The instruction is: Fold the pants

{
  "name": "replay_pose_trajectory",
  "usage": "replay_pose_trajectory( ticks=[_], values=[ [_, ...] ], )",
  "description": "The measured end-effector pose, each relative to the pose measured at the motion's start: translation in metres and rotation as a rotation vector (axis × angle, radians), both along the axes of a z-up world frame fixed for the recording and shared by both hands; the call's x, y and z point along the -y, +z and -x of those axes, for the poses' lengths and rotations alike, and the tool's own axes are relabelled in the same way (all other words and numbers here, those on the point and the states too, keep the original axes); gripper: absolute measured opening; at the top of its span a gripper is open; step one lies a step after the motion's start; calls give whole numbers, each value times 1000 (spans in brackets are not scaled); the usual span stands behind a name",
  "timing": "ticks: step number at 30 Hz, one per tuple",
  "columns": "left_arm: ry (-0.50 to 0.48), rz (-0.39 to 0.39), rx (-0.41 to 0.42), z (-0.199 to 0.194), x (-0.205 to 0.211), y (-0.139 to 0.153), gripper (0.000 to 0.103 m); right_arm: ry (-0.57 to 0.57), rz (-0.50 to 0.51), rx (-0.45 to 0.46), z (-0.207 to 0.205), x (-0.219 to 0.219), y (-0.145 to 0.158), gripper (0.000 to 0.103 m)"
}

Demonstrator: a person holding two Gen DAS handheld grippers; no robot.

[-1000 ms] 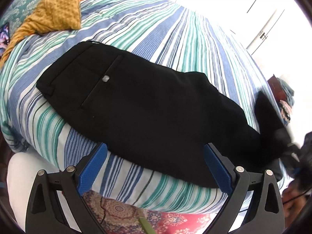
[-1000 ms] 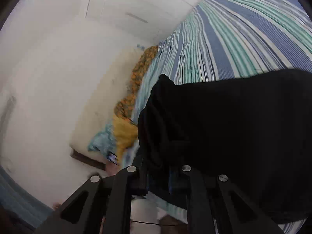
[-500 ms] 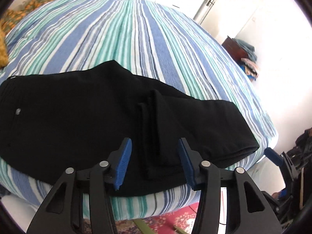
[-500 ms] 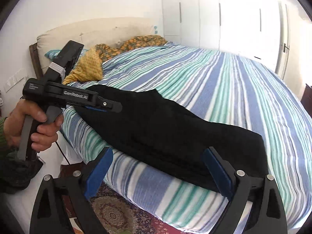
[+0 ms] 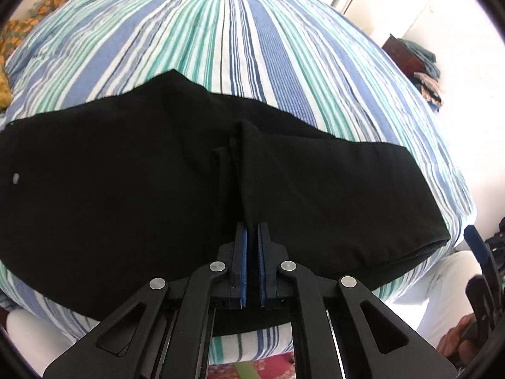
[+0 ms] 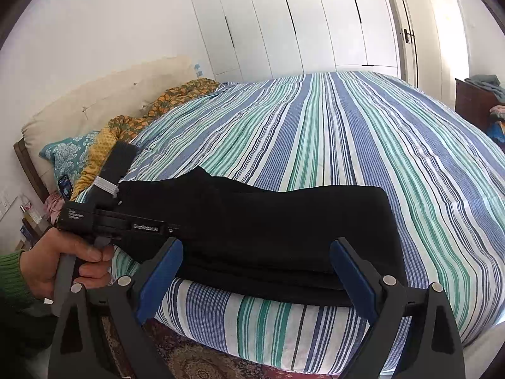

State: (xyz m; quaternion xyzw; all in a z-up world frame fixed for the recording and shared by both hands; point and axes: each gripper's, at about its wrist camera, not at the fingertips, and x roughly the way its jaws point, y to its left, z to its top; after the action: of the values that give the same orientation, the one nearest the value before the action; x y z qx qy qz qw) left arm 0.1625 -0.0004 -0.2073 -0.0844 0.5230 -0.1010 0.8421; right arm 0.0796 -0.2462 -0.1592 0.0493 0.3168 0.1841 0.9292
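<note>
We are in a bedroom, at the near edge of a bed (image 6: 363,120) covered with a sheet in blue, green and white stripes; a patterned rug (image 6: 195,366) lies on the floor below the edge. Nearest to us, in the left wrist view, the left claw (image 5: 251,237) has its two blue pads pressed together on a raised ridge of black cloth, so it is closed on the pants (image 5: 126,189) at their near edge. In the right wrist view the right claw (image 6: 255,271) stands wide open, its blue pads apart on both sides of the folded end of the pants (image 6: 284,230), and it holds nothing; we cannot tell if the pads touch the cloth. The pants lie across the near part of the bed, parallel to its edge, with one end already folded over so that the hems rest on the middle of the garment. A small pale button (image 5: 15,177) shows near the waist end, at the left of the left wrist view. A hand (image 6: 60,262) with a green sleeve (image 6: 9,278) holds the handle of the left claw at the left of the right wrist view. Further away, orange patterned pillows (image 6: 176,98) and a teal one (image 6: 69,154) lie against a cream headboard (image 6: 104,98). Behind the bed stand white wardrobe doors (image 6: 284,22), and a dark wooden cabinet (image 6: 473,101) with clothes on it is at the far right.
</note>
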Motion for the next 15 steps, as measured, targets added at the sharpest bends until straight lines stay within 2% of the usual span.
replay_pose_trajectory(
  ticks=[2,5,9,10,11,13,14,15],
  values=[
    [-6,-17,6,9,-9,1,4,-23,-3,13,3,6,5,94],
    [-27,-53,-28,16,-12,-18,4,-53,-45,13,-3,18,9,94],
    [-17,-64,-7,22,-8,-22,5,-62,-85,-26,-33,33,11,94],
    [-16,-67,-7,23,-7,-23,5,-26,-105,-83,-46,35,2,94],
    [-18,-67,-7,22,-7,-25,5,20,-128,-179,-60,36,-12,94],
    [-17,-58,-12,23,-9,-28,5,36,-130,-443,-85,39,-63,90],
    [-17,-58,-12,23,-9,-28,5,24,-139,-473,-88,43,-72,86],
    [-18,-59,-12,22,-7,-29,5,29,-165,-447,-88,46,-65,86]
  ],
)
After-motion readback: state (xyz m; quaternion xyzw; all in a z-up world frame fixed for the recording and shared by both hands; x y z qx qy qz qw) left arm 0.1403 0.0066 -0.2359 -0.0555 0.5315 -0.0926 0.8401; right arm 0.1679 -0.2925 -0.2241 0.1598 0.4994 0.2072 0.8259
